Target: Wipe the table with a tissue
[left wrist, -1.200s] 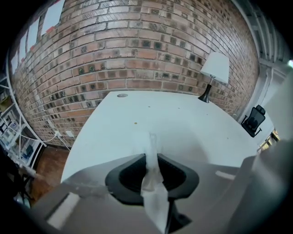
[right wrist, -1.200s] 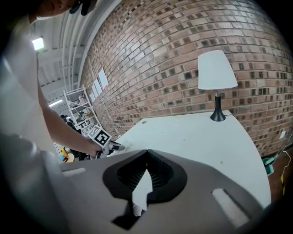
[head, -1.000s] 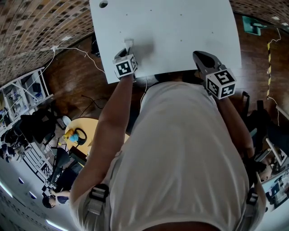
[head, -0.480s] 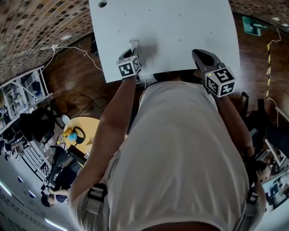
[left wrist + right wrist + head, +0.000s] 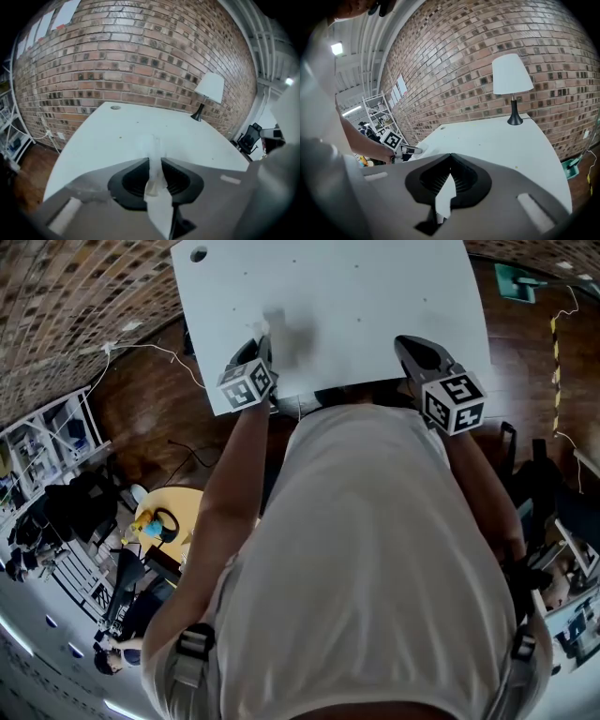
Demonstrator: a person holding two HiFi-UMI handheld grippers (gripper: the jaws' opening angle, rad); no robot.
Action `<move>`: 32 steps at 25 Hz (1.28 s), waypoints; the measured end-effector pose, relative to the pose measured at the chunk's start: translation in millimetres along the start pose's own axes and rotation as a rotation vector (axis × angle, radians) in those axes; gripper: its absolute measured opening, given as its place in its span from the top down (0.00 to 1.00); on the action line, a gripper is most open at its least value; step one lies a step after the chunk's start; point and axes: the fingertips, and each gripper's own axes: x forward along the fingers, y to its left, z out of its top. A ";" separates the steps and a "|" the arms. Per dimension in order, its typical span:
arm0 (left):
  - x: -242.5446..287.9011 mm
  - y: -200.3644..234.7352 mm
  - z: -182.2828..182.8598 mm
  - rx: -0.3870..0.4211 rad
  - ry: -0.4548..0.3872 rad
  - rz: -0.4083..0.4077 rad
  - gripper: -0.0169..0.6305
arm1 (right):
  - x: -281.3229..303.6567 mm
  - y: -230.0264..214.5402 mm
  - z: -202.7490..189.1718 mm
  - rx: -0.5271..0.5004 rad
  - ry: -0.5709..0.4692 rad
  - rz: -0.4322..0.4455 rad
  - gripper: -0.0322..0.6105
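The white table (image 5: 356,306) fills the top of the head view. My left gripper (image 5: 261,341) is over its near left part, shut on a white tissue (image 5: 266,326). In the left gripper view the tissue (image 5: 153,173) runs as a strip between the pressed jaws of that gripper (image 5: 153,161), its end hanging above the tabletop (image 5: 117,136). My right gripper (image 5: 405,343) is at the near right edge. Its jaws (image 5: 450,157) meet with nothing between them. The right gripper view also catches the left gripper (image 5: 410,150) over the table (image 5: 497,140).
A black lamp with a white shade (image 5: 210,88) (image 5: 512,75) stands at the table's far side by the brick wall. The floor around is wood, with a round yellow table (image 5: 169,512) and shelves at the left. An office chair (image 5: 248,138) is beyond the right side.
The left gripper has lifted a little with the tissue and tilted, and its marker cube now faces more to the left. The right gripper has stayed where it was.
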 end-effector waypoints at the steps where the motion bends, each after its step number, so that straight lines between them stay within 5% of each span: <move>1: -2.3 16.4 -2.6 -0.003 0.007 0.043 0.85 | -1.5 -1.8 -1.9 0.003 0.000 0.000 0.94; 6: -1.5 85.8 -31.1 0.003 0.108 0.213 0.85 | -4.6 -5.9 -6.3 0.015 0.007 0.005 0.94; 9: 6.7 79.3 -38.5 0.019 0.139 0.218 0.85 | -6.1 -8.3 -5.7 0.017 0.007 0.004 0.94; 17: 22.5 -6.8 -50.0 0.138 0.151 0.078 0.84 | -9.1 -8.0 -2.4 0.020 -0.008 0.003 0.94; 24: 19.5 -89.6 -72.8 0.148 0.210 -0.224 0.85 | -11.8 -15.9 -2.7 0.038 -0.020 0.009 0.94; 32: 27.9 -114.6 -43.6 0.113 0.182 -0.227 0.85 | -23.4 -33.2 -9.0 0.064 -0.029 0.003 0.94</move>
